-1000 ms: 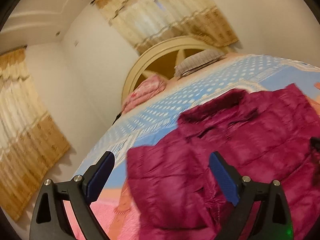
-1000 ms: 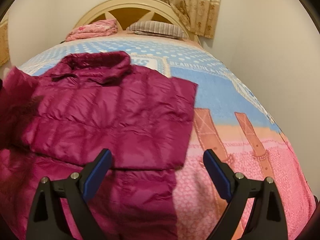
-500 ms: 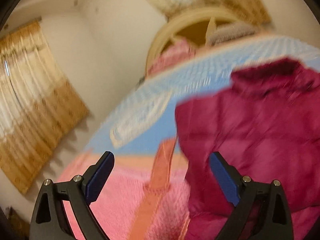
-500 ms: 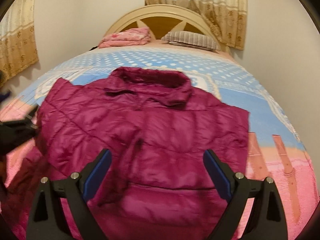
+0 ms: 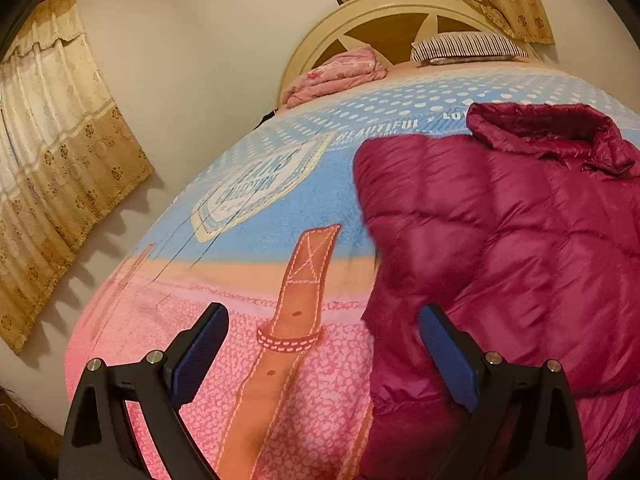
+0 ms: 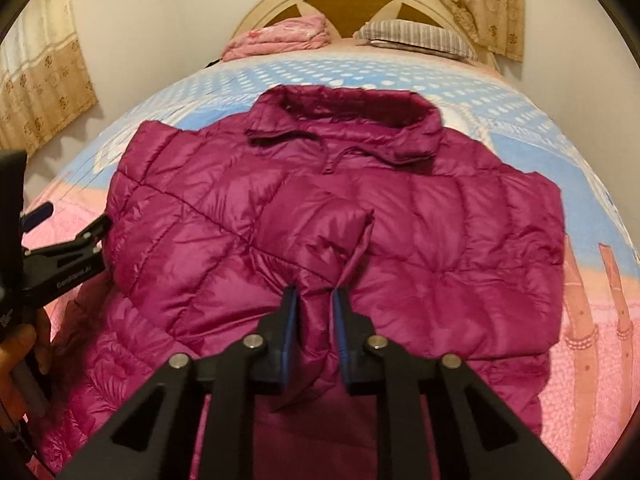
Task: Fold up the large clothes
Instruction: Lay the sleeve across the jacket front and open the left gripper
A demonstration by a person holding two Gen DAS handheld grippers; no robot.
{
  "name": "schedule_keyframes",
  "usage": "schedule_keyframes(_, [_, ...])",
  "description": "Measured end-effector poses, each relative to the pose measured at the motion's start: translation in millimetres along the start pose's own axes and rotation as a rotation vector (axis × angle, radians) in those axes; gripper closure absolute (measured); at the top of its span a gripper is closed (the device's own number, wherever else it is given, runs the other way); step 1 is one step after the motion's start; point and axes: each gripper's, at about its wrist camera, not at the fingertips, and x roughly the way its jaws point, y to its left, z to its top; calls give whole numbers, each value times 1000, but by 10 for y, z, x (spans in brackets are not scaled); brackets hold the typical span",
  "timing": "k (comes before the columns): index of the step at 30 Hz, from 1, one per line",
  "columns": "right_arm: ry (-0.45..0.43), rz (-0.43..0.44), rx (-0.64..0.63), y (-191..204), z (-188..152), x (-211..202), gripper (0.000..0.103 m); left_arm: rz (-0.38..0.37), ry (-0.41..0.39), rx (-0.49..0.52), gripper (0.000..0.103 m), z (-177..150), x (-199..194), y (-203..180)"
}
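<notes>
Hidden or cut off: your left-wrist view loses the right side and hem of the magenta quilted puffer jacket [image 5: 520, 240] past the lens edge. In your right-wrist view the jacket's near hem is covered by the black frame of your own tool, and you cannot make out how far the pinched cloth runs behind the pads.
Hard to read: the white lettering on the bedspread near the collar is only partly legible.
Jacket position: it lies front-up on the pink and blue printed bedspread [image 5: 248, 208], collar [image 6: 352, 116] toward the headboard, both sleeves folded in across the chest.
Right gripper [image 6: 314, 334]: your blue-padded fingers are drawn close together and clamped on a ridge of jacket fabric at the cuff end of a folded sleeve [image 6: 340, 236], near the middle of the garment.
Left gripper [image 5: 324, 350]: your fingers stand wide apart with nothing between them, above the bedspread just beside the jacket's left edge; the right-hand pad overlaps the jacket in view.
Surroundings: a cream arched wooden headboard [image 5: 384, 20], a striped pillow [image 5: 468, 46] and a folded pink quilt [image 5: 336, 74] sit at the far end, well apart from the jacket.
Walls: beige patterned curtains [image 5: 52, 152] hang at the left.
In the way: nothing lies on the jacket except your right tool.
</notes>
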Motion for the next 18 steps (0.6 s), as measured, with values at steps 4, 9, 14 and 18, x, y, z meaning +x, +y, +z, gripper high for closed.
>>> schedule_keyframes(4, [14, -26, -6, -77, -67, 18, 84, 2, 25, -27, 7, -30, 63, 94])
schedule_keyframes(9, [-8, -73, 21, -165, -103, -9, 56, -10, 38, -73, 7, 49, 55, 196])
schedule_keyframes(14, [-75, -145, 106, -301, -40, -234, 40, -79, -34, -102, 7, 317, -182, 160])
schedule_keyframes(18, [-168, -211, 88, -194, 80, -388, 40, -148, -41, -110, 7, 499, -196, -21])
